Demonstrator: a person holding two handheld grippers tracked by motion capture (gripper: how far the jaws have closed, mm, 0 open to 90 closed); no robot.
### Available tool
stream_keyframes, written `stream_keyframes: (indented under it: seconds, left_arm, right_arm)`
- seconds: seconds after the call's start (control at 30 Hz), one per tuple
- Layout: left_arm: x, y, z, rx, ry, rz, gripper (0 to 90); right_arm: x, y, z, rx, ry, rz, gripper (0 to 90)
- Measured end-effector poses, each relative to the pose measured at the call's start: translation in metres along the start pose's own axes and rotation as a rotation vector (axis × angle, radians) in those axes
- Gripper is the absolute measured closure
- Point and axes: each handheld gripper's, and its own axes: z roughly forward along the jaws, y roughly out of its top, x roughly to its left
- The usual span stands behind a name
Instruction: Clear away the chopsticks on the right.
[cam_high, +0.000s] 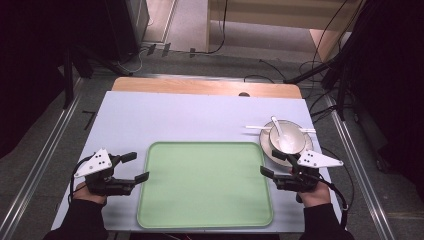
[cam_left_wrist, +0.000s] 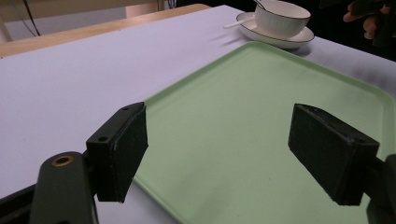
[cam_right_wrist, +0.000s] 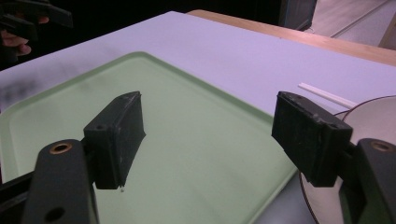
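A pale green tray (cam_high: 205, 185) lies flat at the front middle of the lilac table top (cam_high: 175, 117). My left gripper (cam_high: 139, 166) hovers at the tray's left edge, open, with nothing between its jaws. My right gripper (cam_high: 270, 162) is at the tray's right edge, also open and holding nothing. In the left gripper view, the left gripper (cam_left_wrist: 224, 149) looks across the bare tray (cam_left_wrist: 261, 93). In the right gripper view, the right gripper (cam_right_wrist: 212, 135) spans the tray's corner (cam_right_wrist: 187, 140).
A white bowl (cam_high: 287, 140) with a white spoon (cam_high: 278, 127) stands on a plate (cam_high: 267, 145) behind the right gripper, with white chopsticks (cam_high: 255, 128) beside it. The bowl (cam_left_wrist: 282, 16) is at the far end in the left gripper view. Cables run over the floor behind the table.
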Motion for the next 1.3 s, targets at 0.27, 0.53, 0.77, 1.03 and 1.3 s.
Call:
stream_keyframes:
  seconds: [0.27, 0.53, 0.77, 1.03, 1.3]
  left_arm:
    - [0.0, 0.0, 0.0, -0.002, -0.003, -0.002, 20.0]
    - [0.0, 0.001, -0.001, -0.003, -0.003, 0.002, 20.0]
    - [0.0, 0.001, -0.001, 0.002, -0.005, 0.0, 20.0]
    - [0.001, 0.0, -0.001, 0.02, -0.004, -0.016, 19.8]
    - [0.001, 0.0, -0.001, 0.022, -0.006, -0.011, 19.9]
  right_arm:
    - [0.0, 0.003, -0.001, 0.051, 0.014, 0.041, 24.9]
    - [0.001, 0.007, -0.003, 0.054, 0.067, 0.038, 20.0]
    - [0.008, 0.011, -0.003, 0.07, 0.05, 0.021, 14.3]
    - [0.018, 0.013, -0.002, 0.108, 0.023, -0.005, 13.6]
    - [0.01, 0.017, -0.014, 0.156, 0.023, 0.051, 15.5]
